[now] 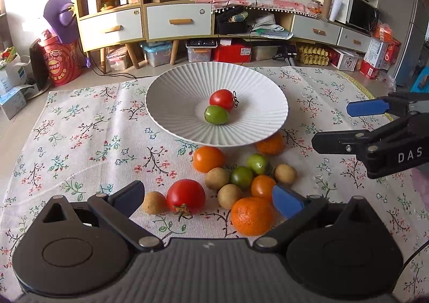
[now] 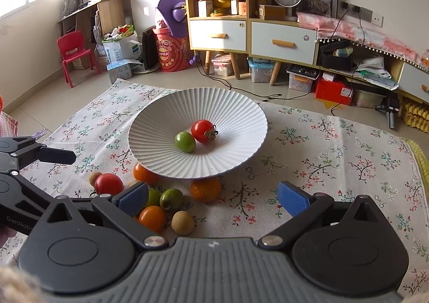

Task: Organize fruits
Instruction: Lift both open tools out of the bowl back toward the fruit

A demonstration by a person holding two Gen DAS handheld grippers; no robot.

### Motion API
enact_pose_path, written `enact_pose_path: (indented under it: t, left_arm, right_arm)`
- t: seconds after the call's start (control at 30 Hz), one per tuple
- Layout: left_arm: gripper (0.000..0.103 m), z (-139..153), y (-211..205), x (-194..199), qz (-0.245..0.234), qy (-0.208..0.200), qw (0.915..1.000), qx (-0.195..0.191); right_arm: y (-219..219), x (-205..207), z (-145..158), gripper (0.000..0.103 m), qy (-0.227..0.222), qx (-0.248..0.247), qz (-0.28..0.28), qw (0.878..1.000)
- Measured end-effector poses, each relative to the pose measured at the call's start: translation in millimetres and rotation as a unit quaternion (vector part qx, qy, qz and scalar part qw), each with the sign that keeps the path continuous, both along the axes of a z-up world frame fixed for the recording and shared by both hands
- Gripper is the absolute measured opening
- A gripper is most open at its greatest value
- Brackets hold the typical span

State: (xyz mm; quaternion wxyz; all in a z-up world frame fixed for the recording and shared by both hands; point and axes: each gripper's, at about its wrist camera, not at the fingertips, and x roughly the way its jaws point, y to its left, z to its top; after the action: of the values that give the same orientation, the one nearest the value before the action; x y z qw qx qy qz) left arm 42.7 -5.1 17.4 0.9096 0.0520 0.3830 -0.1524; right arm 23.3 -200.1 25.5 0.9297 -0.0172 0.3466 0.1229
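I had only made a start. Going from the left of the pile as my left wrist saw it, a small tan, rough-skinned round fruit [image 1: 154, 203] lay on the floral-printed cloth over the tabletop [image 1: 80, 126], touching a large red tomato with a dried stem [image 1: 185, 196]. Past those sat an orange-coloured tomato [image 1: 208, 159], several more tan fruits, two green tomatoes [image 1: 242, 177], and a dimpled orange mandarin [image 1: 252, 215] nearest me. Another mandarin [image 1: 270, 144] was half tucked under the rim of the white ribbed ceramic bowl [image 1: 171, 93].

Inside that bowl, only two pieces rested at the centre, touching each other: a small green tomato [image 1: 216, 114] and a small red tomato [image 1: 222, 99]. So by my reckoning two fruits were sorted and roughly a dozen waited outside; the exact count I could not give, since some hid behind others.

My left claw [image 1: 207, 199] stood spread wide with nothing gripped, its fingers framing the near side of the pile. My right claw [image 2: 211, 199] was likewise wide apart and empty, hovering over the right side of the heap, just short of the bowl. I judged the next job was simply choosing another fruit from the heap.
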Motion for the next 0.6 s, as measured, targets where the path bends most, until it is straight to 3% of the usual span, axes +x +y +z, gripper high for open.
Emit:
enact_pose_path:
  t: [0.6]
  left_arm:
    - [0.103,-30.2,-1.7,-43.6,-0.001,0.003,1.0,-0.004]
  right_arm:
    - [1.4,-29.0,-29.9,0.103,0.032,0.018,-0.034,0.999]
